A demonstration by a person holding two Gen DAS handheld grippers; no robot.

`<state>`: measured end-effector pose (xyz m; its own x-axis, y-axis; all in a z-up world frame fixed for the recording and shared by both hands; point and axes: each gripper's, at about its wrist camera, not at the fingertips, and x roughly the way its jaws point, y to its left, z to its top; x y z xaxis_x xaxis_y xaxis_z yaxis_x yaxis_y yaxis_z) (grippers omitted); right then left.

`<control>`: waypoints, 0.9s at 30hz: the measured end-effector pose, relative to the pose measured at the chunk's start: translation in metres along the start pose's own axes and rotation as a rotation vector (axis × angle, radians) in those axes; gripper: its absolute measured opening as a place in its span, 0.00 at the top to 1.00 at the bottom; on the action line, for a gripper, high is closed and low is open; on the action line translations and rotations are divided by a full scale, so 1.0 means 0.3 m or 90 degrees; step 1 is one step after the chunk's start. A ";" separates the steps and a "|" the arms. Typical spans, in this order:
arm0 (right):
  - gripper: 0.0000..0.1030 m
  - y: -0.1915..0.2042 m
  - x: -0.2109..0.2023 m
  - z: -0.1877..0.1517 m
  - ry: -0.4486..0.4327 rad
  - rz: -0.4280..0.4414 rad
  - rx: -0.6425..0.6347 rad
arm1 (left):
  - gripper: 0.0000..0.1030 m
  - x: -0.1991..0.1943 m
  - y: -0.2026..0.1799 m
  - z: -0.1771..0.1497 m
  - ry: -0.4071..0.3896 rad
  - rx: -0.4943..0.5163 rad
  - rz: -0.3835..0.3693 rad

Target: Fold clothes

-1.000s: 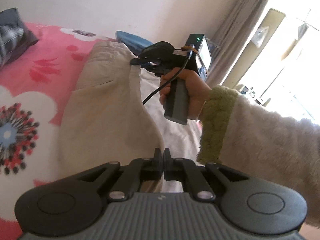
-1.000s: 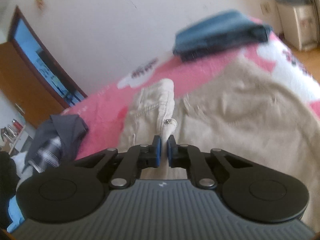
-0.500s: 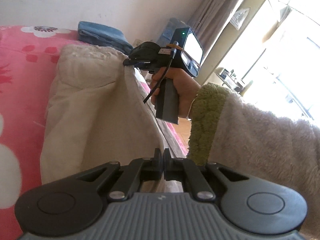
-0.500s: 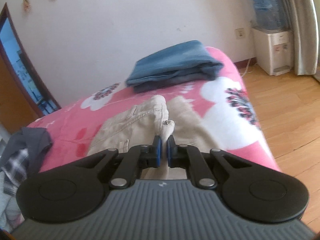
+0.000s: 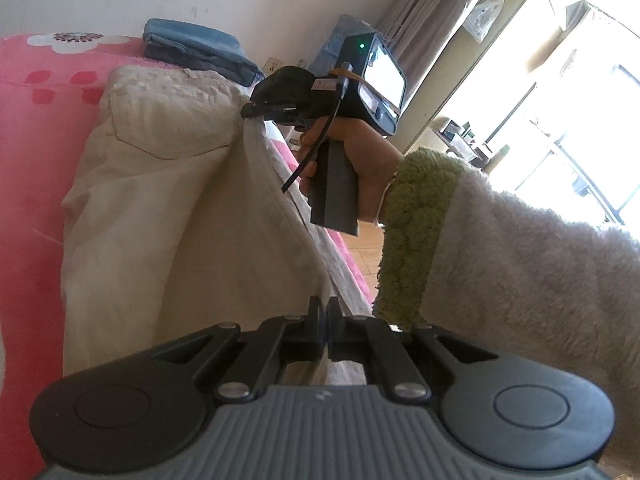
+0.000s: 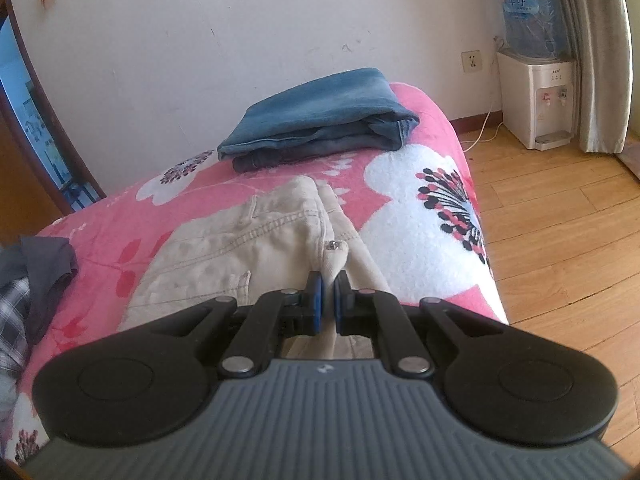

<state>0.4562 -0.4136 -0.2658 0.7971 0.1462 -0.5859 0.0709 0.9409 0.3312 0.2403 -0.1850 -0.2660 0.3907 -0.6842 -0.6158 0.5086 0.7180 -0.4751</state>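
Note:
Beige trousers lie along the pink flowered bed. My left gripper is shut on the trousers' near edge, and the cloth runs taut from it up to my right gripper, seen ahead in a person's hand. In the right wrist view, my right gripper is shut on the waistband corner of the beige trousers, just under the metal button. The waistband is folded over on itself.
Folded blue jeans rest at the head of the pink bed by the wall. Dark and plaid clothes are heaped at the left. The bed's edge drops to a wooden floor on the right, with a water dispenser.
Both grippers swung sideways with the trousers held between them. The blue jeans and the floor came into the views, and the trousers now lie closer to the bed's edge.

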 end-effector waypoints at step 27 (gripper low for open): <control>0.48 -0.110 -0.227 -0.104 0.170 0.114 0.019 | 0.97 0.101 0.016 -0.045 0.035 0.013 -0.011</control>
<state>0.3808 -0.4451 -0.2600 0.6131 0.3876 -0.6884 -0.0358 0.8841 0.4658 0.2441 -0.2004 -0.2955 0.3400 -0.6879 -0.6413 0.5305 0.7033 -0.4731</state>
